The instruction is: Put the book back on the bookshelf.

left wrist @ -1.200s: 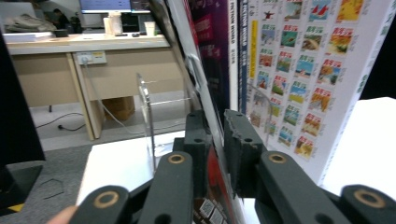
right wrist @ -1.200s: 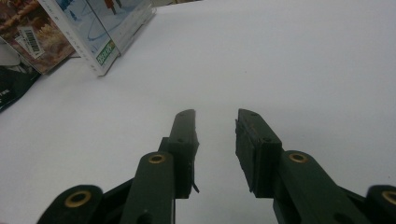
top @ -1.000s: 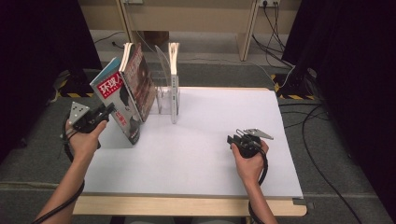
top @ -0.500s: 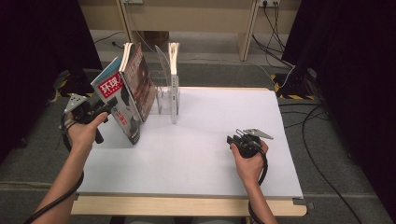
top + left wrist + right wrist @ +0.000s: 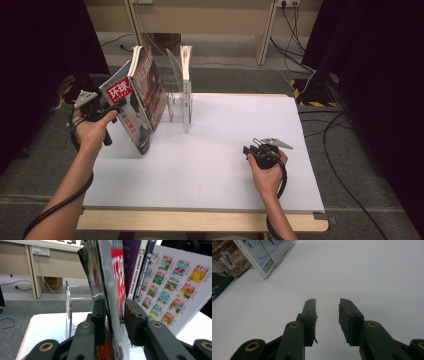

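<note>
Left gripper (image 5: 111, 105) clamped on the outer edge of the red-titled magazine (image 5: 129, 107); in the left gripper view, jaws closed on the cover from both sides, with a sliver of daylight at the right pad. Compared with a second ago: hand raised and carried in toward the stack, magazine now tipped back more steeply against its neighbours. Judged as mid-lift, either drawing the magazine out of the clear rack (image 5: 173, 85) or seating it there; direction not determinable. Lower corner of the magazine close to the white table (image 5: 225, 165), contact uncertain.

Right gripper (image 5: 252, 149) unchanged, resting low on the table near the front right, jaws parted and holding nothing.

High view: gives the layout, namely rack at the rear left of the table, one thin book (image 5: 186, 87) upright on its right side, magazines leaning on its left. Left gripper view: gives grip detail, plus a stamp-printed cover (image 5: 175, 285) behind the held magazine.
</note>
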